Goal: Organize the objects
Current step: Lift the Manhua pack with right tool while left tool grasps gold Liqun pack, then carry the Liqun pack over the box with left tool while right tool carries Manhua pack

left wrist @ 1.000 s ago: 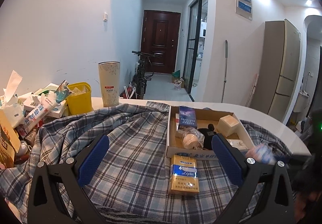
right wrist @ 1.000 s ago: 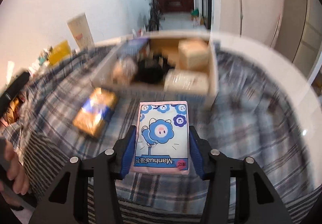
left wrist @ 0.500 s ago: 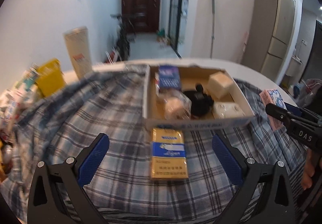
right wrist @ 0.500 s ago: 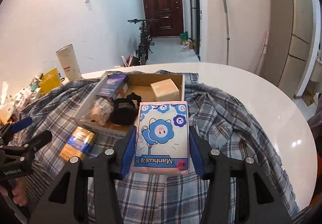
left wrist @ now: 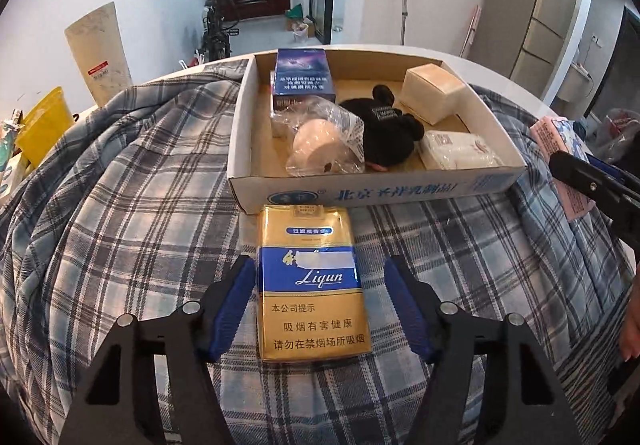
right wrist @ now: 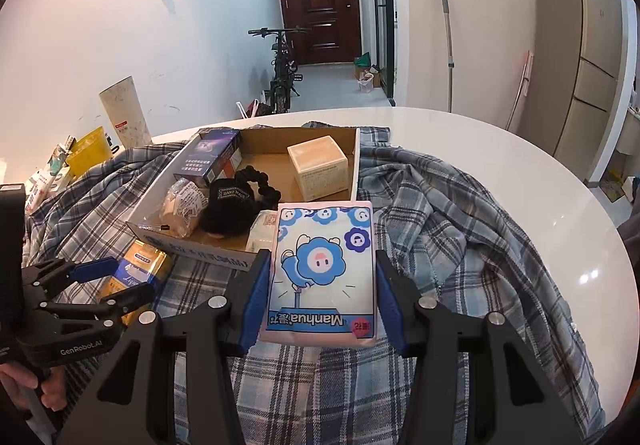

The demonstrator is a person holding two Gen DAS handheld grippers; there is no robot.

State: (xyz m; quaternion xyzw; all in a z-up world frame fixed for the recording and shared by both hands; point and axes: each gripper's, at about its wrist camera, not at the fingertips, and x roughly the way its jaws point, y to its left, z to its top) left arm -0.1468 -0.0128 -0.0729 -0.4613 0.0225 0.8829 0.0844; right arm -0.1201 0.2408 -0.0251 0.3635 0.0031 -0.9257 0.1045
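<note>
A gold and blue cigarette pack [left wrist: 314, 287] lies on the plaid cloth just in front of the cardboard box [left wrist: 384, 191]. My left gripper [left wrist: 320, 305] is open, its blue pads on either side of the pack with small gaps. It shows in the right wrist view [right wrist: 108, 281] at the pack [right wrist: 140, 265]. My right gripper [right wrist: 320, 297] is shut on a pink tissue pack [right wrist: 324, 269] with blue flower print, held just right of the box's [right wrist: 192, 247] near corner. The box holds a blue carton [left wrist: 302, 75], a bagged bun, a black scrunchie, a beige box and a white packet.
A plaid shirt [left wrist: 120, 173] covers the round white table [right wrist: 540, 181]. A yellow container [left wrist: 42, 125], a tall tumbler [left wrist: 100, 53] and other clutter stand at the left. A bicycle and door are in the hallway behind.
My left gripper has come down and forward and narrowed around the cigarette pack. My right gripper, still holding the tissue pack, has shifted only a little.
</note>
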